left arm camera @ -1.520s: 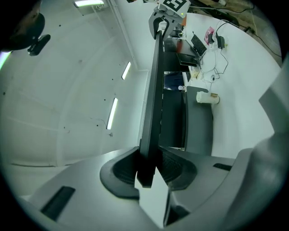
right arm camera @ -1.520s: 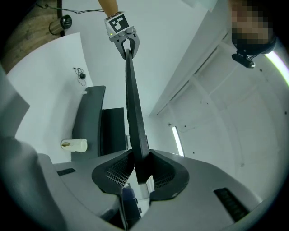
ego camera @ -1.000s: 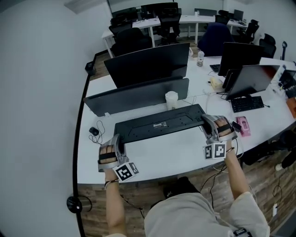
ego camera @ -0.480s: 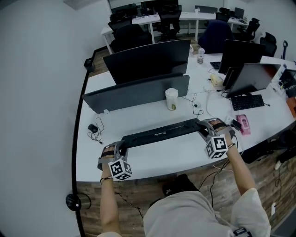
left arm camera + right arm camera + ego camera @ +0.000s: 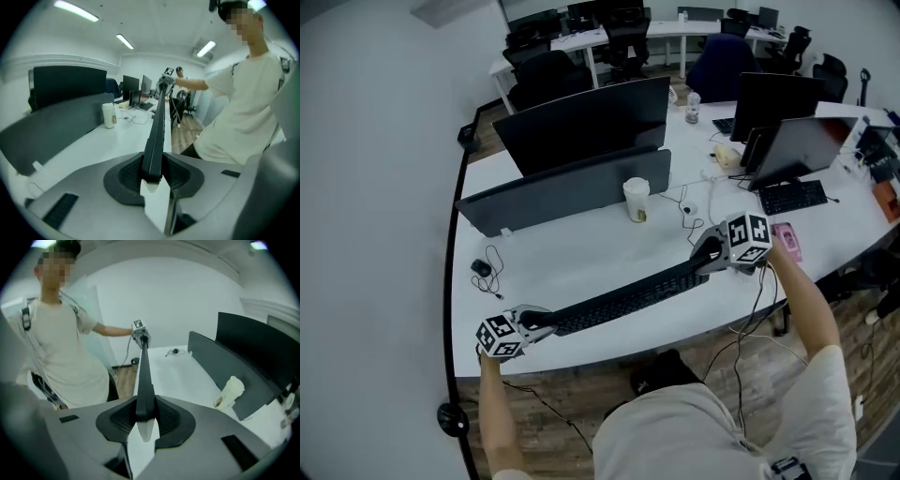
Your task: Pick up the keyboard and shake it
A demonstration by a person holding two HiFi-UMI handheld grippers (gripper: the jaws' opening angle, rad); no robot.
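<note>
Black, long and flat, the plastic keyboard (image 5: 623, 298) spans between the two claws over the near part of the curved white desk (image 5: 581, 248), keys facing up and its left end nearer the person. The left claw (image 5: 542, 322) is clamped on the left end and the right claw (image 5: 705, 258) on the right end, each with its jaws narrow and pressing on the thin edge. A white paper cup (image 5: 636, 199) stands well behind the keyboard, just in front of the dark grey divider panel (image 5: 562, 192)

Head view looks steeply down on the desk (image 5: 581, 246); both gripper views sight closely along the shared keyboard (image 5: 626, 298).
</note>
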